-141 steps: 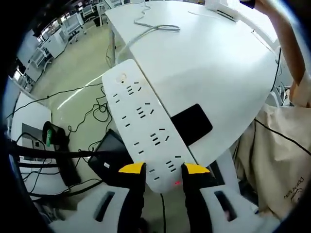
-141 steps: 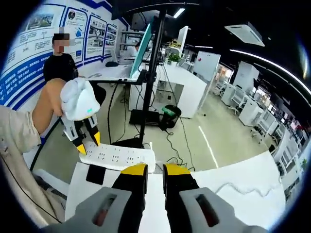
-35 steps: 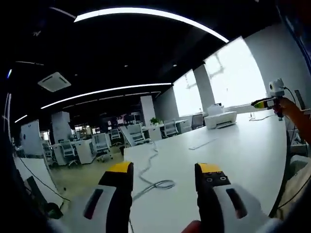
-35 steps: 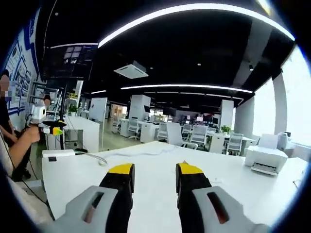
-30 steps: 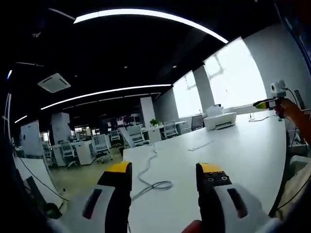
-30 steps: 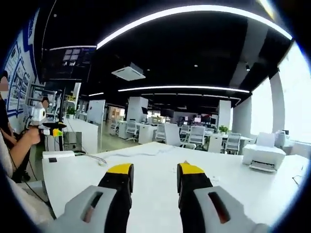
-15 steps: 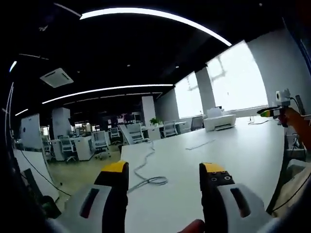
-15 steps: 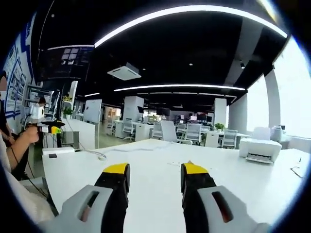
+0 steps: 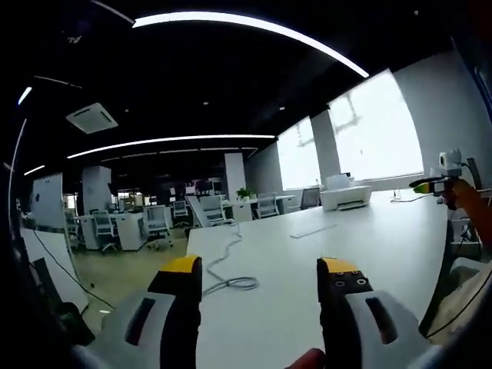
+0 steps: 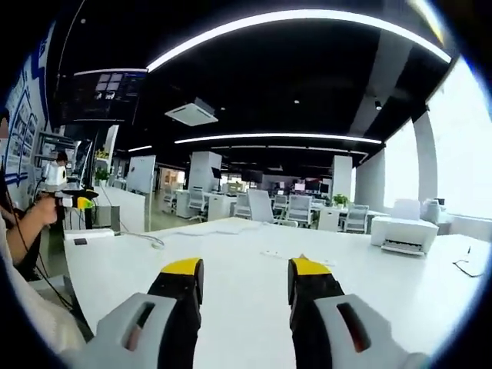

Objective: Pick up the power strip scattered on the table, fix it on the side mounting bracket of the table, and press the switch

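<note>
Power strip (image 10: 91, 233): it looks to be the flat white bar at the far left edge of the table (image 10: 246, 261) in the right gripper view, with a thin cord running off it. It is too small to be sure of that, or of whether it sits in a side bracket. Its place at the rim fits the task, since the mount is on the table's side.

The table is a broad white top that stretches away under both cameras. A white printer (image 10: 403, 233) stands far off on it, out of the work. A loose grey cable (image 9: 231, 283) coils near the left edge in the left gripper view, lying slack, so nothing is pulling on it.

The left gripper (image 9: 260, 269) hangs level just above the top with its jaws spread wide and nothing between them. The right gripper (image 10: 241, 269) is the same: jaws spread, holding nothing. The two are well apart at opposite ends of the table, and I judge this a resting pose, as nothing is near enough to grasp or press
</note>
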Available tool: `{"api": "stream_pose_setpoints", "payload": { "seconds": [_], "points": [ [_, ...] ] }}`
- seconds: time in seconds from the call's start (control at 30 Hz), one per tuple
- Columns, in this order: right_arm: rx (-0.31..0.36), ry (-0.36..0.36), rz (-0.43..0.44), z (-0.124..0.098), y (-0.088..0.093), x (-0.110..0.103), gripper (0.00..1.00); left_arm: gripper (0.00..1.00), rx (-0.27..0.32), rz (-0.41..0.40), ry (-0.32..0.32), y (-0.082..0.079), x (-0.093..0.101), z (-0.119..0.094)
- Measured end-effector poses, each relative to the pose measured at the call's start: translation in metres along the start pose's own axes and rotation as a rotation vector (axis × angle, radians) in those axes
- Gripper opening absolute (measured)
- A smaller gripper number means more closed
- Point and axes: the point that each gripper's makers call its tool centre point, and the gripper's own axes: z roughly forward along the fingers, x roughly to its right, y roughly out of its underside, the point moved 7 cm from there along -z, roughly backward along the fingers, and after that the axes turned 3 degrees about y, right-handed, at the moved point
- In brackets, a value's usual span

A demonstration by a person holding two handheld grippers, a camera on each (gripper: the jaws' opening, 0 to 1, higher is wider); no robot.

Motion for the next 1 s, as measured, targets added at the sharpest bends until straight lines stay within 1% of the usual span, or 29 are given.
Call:
{"api": "stream_pose_setpoints", "payload": {
  "seconds": [0.1, 0.17, 0.23, 0.33, 0.6, 0.73, 1.0],
  "points": [
    [-0.001, 0.001, 0.004, -0.001, 0.003, 0.000, 0.42, 0.65, -0.014, 0.011, 0.003, 0.005, 0.005, 0.000],
    [-0.005, -0.002, 0.006, -0.002, 0.006, -0.001, 0.43, 0.65, -0.025, 0.018, -0.003, 0.009, 0.005, -0.001],
    [-0.004, -0.004, 0.011, -0.003, 0.008, -0.003, 0.44, 0.66, -0.031, 0.004, -0.003, 0.010, 0.002, -0.001],
    [-0.003, -0.005, 0.020, -0.004, 0.010, -0.004, 0.46, 0.66, -0.035, -0.014, 0.001, 0.009, 0.002, -0.001],
    [-0.009, -0.012, 0.030, -0.002, 0.016, -0.008, 0.47, 0.67, -0.026, -0.002, -0.008, 0.004, 0.001, -0.005],
    [-0.017, -0.005, 0.029, -0.002, 0.020, -0.006, 0.47, 0.67, -0.018, -0.007, -0.011, 0.002, 0.001, -0.007],
    [-0.014, -0.005, 0.038, -0.004, 0.021, -0.005, 0.47, 0.66, -0.018, -0.016, -0.006, 0.003, 0.002, -0.007]
  ]
}}
